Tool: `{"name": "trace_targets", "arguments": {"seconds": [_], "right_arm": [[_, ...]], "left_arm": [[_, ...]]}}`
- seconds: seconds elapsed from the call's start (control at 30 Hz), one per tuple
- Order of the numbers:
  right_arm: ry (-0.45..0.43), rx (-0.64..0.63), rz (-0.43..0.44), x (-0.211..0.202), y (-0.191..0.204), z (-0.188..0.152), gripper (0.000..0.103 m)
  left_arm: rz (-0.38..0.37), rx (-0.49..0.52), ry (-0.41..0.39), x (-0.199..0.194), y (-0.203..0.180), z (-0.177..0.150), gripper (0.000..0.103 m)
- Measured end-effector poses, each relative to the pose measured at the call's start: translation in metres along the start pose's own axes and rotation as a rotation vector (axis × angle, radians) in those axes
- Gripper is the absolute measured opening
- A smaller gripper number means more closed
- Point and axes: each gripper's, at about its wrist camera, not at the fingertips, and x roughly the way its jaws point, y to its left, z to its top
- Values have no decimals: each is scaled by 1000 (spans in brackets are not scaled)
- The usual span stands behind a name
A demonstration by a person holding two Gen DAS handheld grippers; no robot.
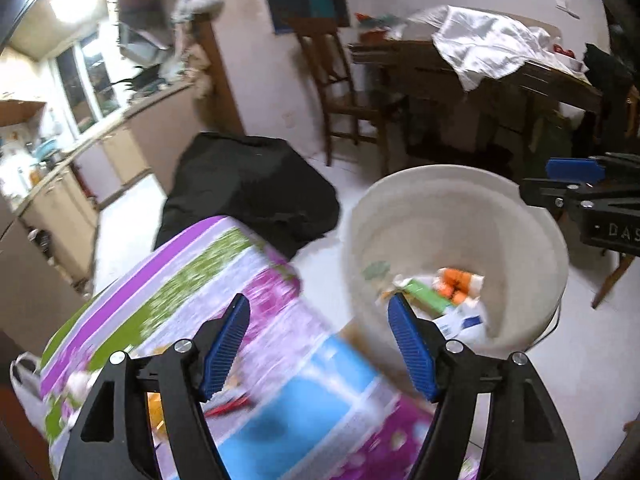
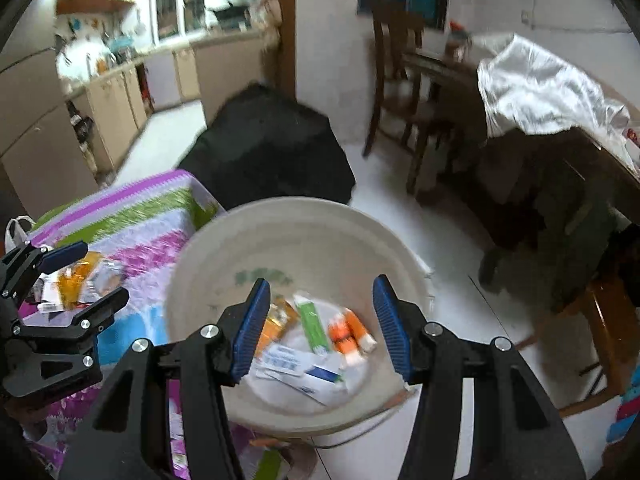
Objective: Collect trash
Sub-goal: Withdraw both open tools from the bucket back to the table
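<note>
1. Looking down w/ both grippers, we see a cream plastic bucket (image 2: 280,248) on the pale tile floor, just beside a table w/ a purple-green-blue striped cloth (image 2: 136,216).
2. Trash in the bucket's bottom: green-white tube box (image 2: 314,326), orange-white wrappers (image 2: 348,336), orange packet (image 2: 274,326), white-blue paper packs (image 2: 304,376). All a bit blurred.
3. In the right wrist view the bucket fills the centre; more loose wrappers (image 2: 76,280) lie on the cloth at 9 o'clock.
4. In the left wrist view the bucket sits at 3 o'clock, cloth at 7 o'clock.
5. Our left gripper (image 1: 320,344) stands wide apart, nothing btw its blue pads, over the cloth edge.
6. Our right gripper (image 2: 320,328) is parted, nothing held, above the bucket.
7. A black bag (image 2: 268,148) sits at 12 o'clock behind the bucket.
</note>
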Motion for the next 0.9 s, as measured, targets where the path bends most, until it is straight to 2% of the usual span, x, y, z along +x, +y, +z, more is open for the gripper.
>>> {"name": "trace_targets", "arguments": {"seconds": [0.07, 0.2, 0.37, 0.47, 0.57, 0.6, 0.67, 0.73, 0.8, 0.83, 0.9], "right_arm": [[-40, 4, 39, -7, 15, -12, 52], [-66, -2, 127, -16, 46, -34, 52], [-19, 29, 226, -20, 66, -63, 55], [25, 66, 266, -21, 73, -82, 56], [70, 92, 288, -20, 79, -98, 57], [88, 106, 295, -16, 81, -101, 57], [111, 117, 305, -13, 87, -106, 58], [119, 112, 303, -13, 96, -112, 58], [113, 95, 306, -13, 101, -116, 58], [107, 81, 307, -14, 105, -117, 58], [100, 51, 310, -15, 112, -121, 58]], "left_arm": [[29, -25, -7, -12, 15, -15, 72], [69, -98, 16, -27, 61, -39, 72], [261, -186, 89, -19, 160, -58, 75], [379, -305, 199, 12, 248, -72, 76], [417, -403, 342, 52, 314, -94, 75], [402, -414, 393, 69, 329, -105, 75], [362, -417, 459, 91, 334, -118, 76], [372, -391, 423, 85, 321, -125, 76], [279, -361, 429, 70, 303, -138, 76], [203, -355, 425, 54, 289, -151, 76], [117, -292, 397, 21, 265, -169, 76]]}}
